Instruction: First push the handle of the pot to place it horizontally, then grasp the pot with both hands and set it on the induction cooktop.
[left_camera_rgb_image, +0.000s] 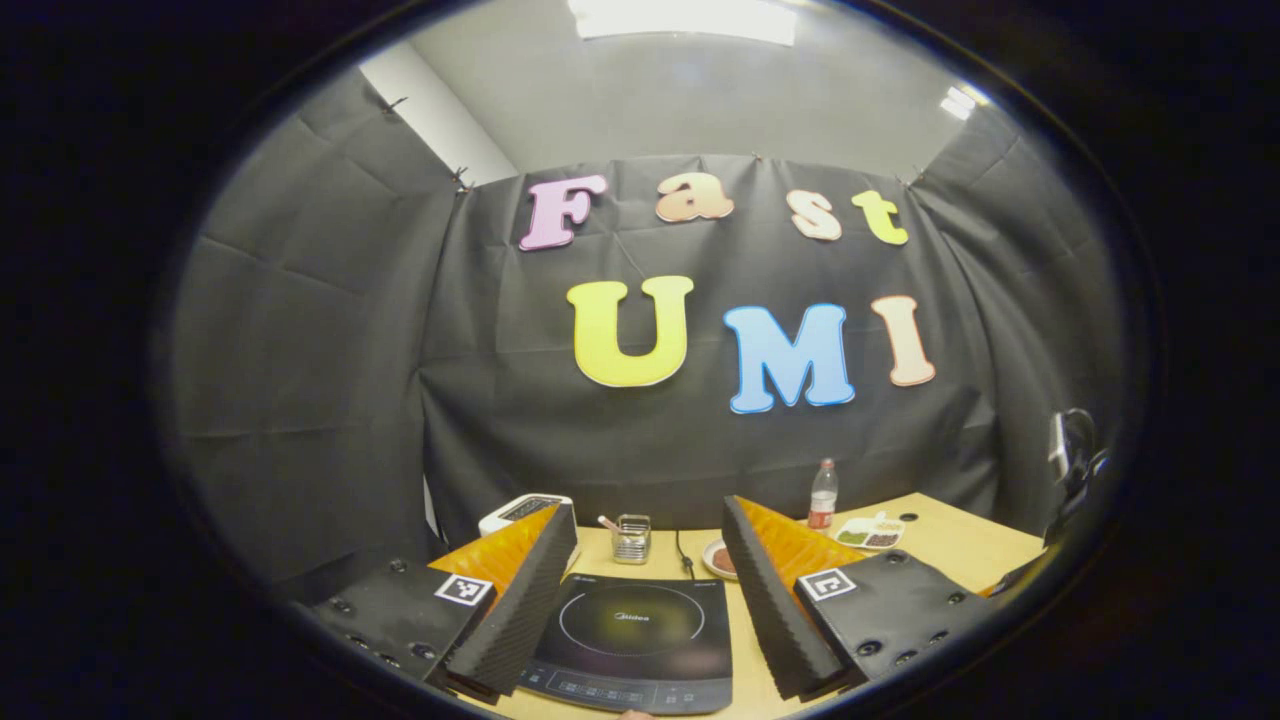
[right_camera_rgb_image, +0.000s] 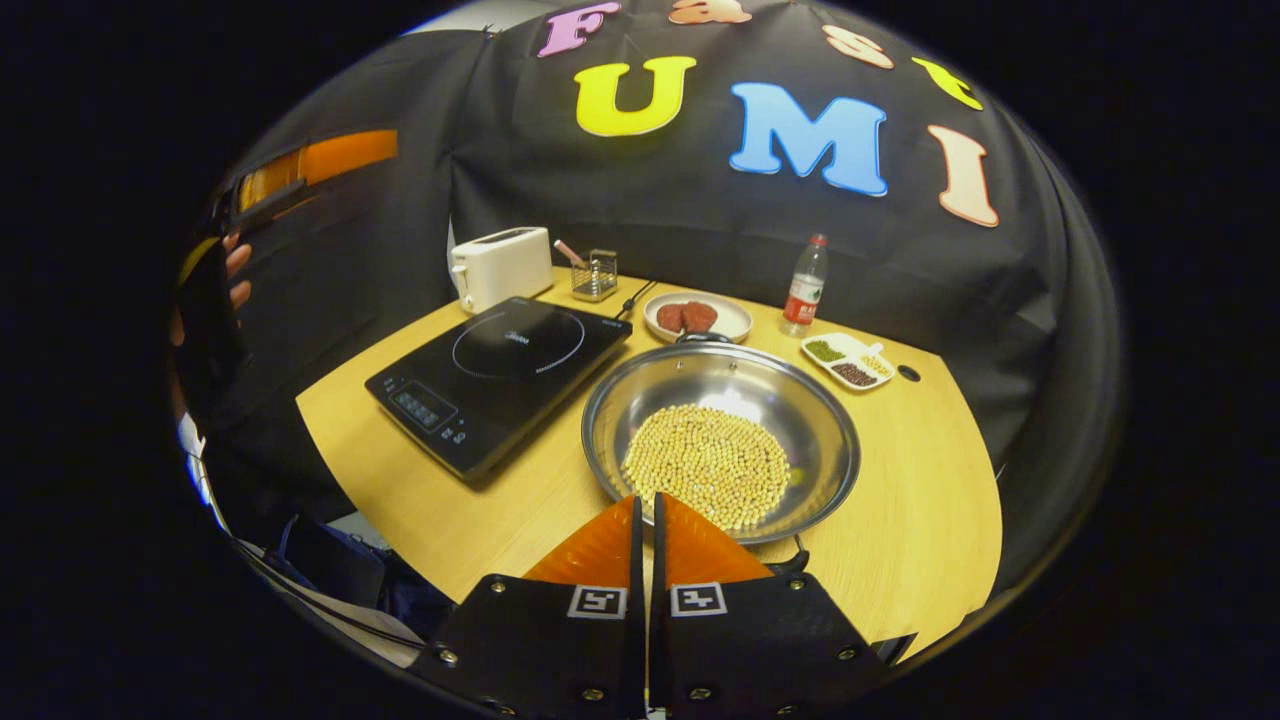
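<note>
The pale wooden table (right_camera_rgb_image: 930, 500) carries everything, ringed by the black cloth wall (right_camera_rgb_image: 330, 250) of the booth. On its left part lies the flat black induction cooktop (right_camera_rgb_image: 500, 375), its control strip turned toward the table's near edge; just to its right, close but apart, sits the wide shiny steel pot (right_camera_rgb_image: 722, 440), a shallow round pan with a bed of pale yellow beans in the middle. The right gripper (right_camera_rgb_image: 645, 520) hangs over the pot's near rim with its two fingers drawn together, nothing between them, pointing across the pot toward the back wall. A small dark handle shows at the pot's far rim and another bit of dark fitting by the near rim, right of the fingertips, so the handle axis seems to run roughly away from this gripper rather than across; the push would have to swing it sideways. The left gripper (left_camera_rgb_image: 648, 570) stands higher, fingers spread wide, looking down at the cooktop, so the right one is nearer the pot. Behind stand a white toaster (right_camera_rgb_image: 498, 265), a small round plate with reddish-brown pieces (right_camera_rgb_image: 698, 316), a clear bottle with a red cap (right_camera_rgb_image: 806, 285) and a white divided dish of green and dark grains (right_camera_rgb_image: 846, 360).
</note>
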